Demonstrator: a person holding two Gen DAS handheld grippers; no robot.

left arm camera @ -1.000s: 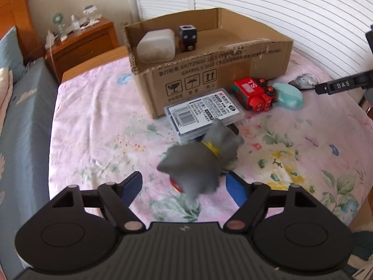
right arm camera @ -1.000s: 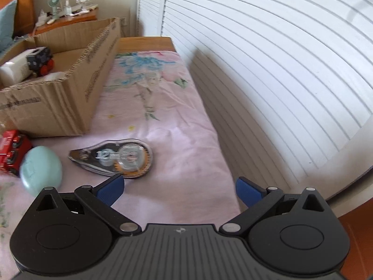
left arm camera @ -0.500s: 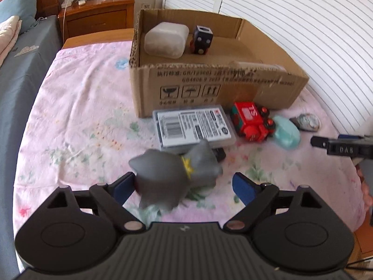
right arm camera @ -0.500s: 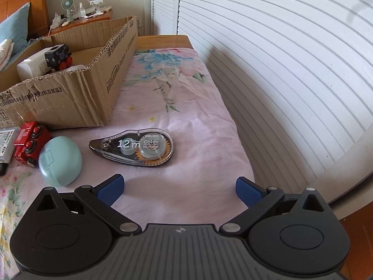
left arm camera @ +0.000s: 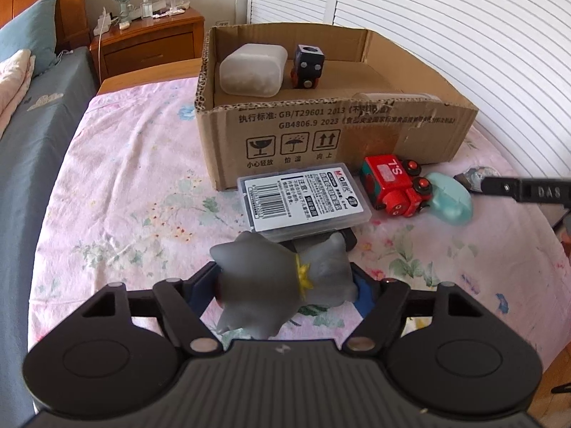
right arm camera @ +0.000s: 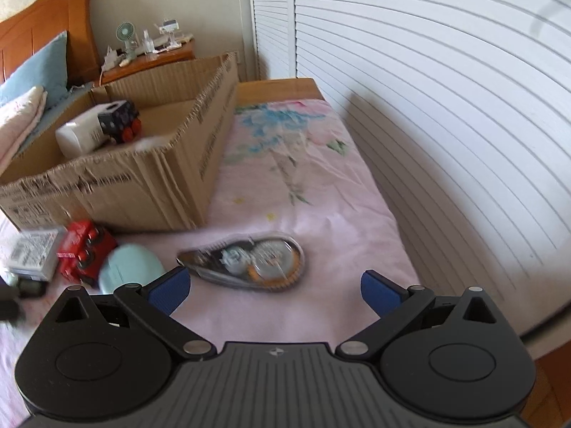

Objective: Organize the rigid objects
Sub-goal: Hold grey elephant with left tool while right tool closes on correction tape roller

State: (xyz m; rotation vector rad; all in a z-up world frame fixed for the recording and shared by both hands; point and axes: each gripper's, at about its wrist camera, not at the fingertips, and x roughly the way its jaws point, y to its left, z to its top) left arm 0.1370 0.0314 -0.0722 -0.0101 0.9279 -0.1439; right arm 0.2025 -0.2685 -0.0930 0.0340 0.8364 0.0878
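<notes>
A grey rubber toy figure (left arm camera: 271, 285) with a yellow collar lies on the floral bedspread, right between my left gripper's (left arm camera: 285, 289) blue pads. The jaws are closing and both pads touch its sides. Beyond it lie a clear labelled plastic case (left arm camera: 303, 199), a red toy train (left arm camera: 392, 185) and a mint egg-shaped object (left arm camera: 449, 196). The open cardboard box (left arm camera: 321, 132) holds a white container (left arm camera: 253, 67) and a dark toy cube (left arm camera: 307, 66). My right gripper (right arm camera: 274, 289) is open just short of a correction tape dispenser (right arm camera: 249, 260), touching nothing.
White louvred doors (right arm camera: 446, 107) run along the bed's right side, close to its edge. A wooden nightstand (left arm camera: 150, 42) with a small fan stands at the back left. A grey-blue sheet and pillows (left arm camera: 25, 125) border the bedspread on the left.
The left jaws have narrowed until the pads meet the grey toy, which now sits nearer the camera. The right gripper has swung a little, so the tape dispenser lies closer to its fingers.
</notes>
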